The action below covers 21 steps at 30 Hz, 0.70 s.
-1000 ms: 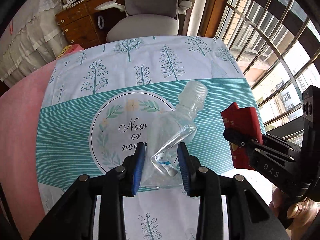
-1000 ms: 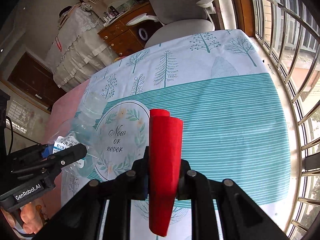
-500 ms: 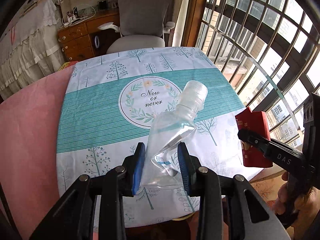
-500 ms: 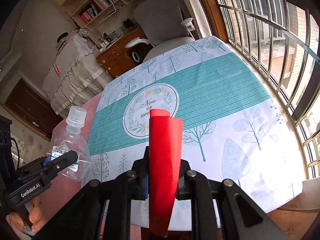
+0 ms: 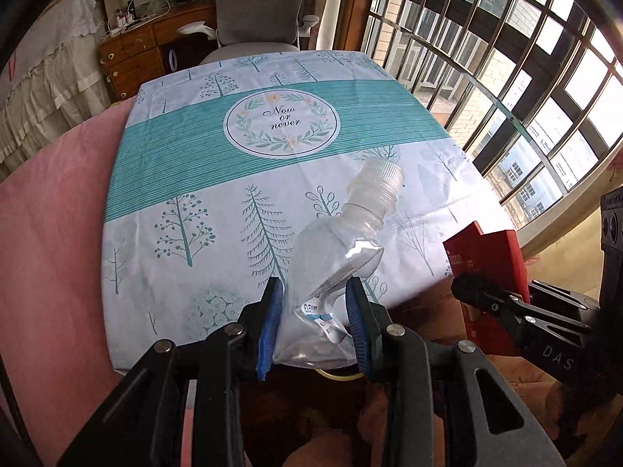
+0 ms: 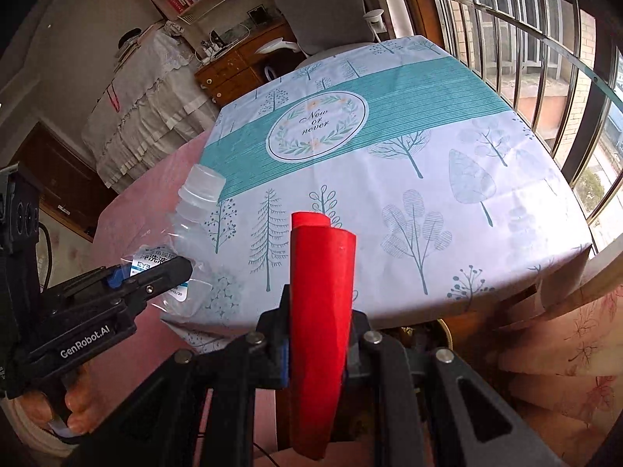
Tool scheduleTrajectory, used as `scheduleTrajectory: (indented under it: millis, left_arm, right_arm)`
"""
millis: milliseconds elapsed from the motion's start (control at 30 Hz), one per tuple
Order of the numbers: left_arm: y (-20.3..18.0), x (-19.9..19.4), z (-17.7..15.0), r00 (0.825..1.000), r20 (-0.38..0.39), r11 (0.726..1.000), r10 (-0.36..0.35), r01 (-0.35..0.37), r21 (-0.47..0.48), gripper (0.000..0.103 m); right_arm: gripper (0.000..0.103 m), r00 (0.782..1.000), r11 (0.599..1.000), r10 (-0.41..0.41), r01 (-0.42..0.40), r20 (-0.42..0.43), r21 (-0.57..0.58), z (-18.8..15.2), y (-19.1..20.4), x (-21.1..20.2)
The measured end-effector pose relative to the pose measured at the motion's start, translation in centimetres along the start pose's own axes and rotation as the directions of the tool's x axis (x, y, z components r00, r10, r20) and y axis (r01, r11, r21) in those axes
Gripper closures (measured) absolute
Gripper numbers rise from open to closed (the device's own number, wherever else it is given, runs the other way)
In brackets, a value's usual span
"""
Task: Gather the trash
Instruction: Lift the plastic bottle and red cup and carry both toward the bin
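A crushed clear plastic bottle [image 5: 335,257] with a ribbed cap and a white-blue label is clamped between the blue pads of my left gripper [image 5: 314,303], which is shut on its lower body. It hangs over the near edge of the table. The same bottle [image 6: 187,229] and left gripper [image 6: 150,278] appear at the left of the right wrist view. My right gripper [image 6: 317,319] is shut on a folded red paper packet [image 6: 321,292], held upright past the table's front edge. That red packet [image 5: 490,268] shows at the right of the left wrist view.
The table carries a white and teal tree-print cloth [image 5: 280,128] over a pink cover [image 5: 50,233]. A grey office chair [image 5: 257,4] and wooden drawers [image 5: 132,54] stand behind it. Barred windows [image 5: 506,58] run along the right. A gold-rimmed round object [image 5: 335,375] peeks out below the table edge.
Both grippers have drawn back from over the table's middle to beyond its near edge, carrying the bottle and the red packet. The grips are unchanged.
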<state>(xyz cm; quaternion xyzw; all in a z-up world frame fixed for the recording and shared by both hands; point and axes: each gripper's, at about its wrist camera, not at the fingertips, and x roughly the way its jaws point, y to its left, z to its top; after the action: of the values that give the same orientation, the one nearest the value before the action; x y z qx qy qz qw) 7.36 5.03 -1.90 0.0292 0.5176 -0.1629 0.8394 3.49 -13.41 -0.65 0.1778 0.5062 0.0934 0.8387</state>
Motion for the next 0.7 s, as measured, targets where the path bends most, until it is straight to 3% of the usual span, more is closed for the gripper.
scheduleTrajectory:
  millis: [367, 700]
  left_arm:
    - [-3.6, 4.4, -6.8, 0.988, -0.153, 1.000, -0.002, 0.004, 0.013, 0.072]
    - [-6.9, 11.7, -12.5, 0.969, -0.244, 0.997, 0.034, -0.052, -0.065, 0.072]
  right_arm:
    - [0.086, 0.985, 1.000, -0.007, 0.011, -0.174, 0.025, -6.4, -2.9, 2.8]
    - [0.086, 0.952, 0.998, -0.010, 0.031, -0.307, 0.063, -10.7, -10.0, 8.7]
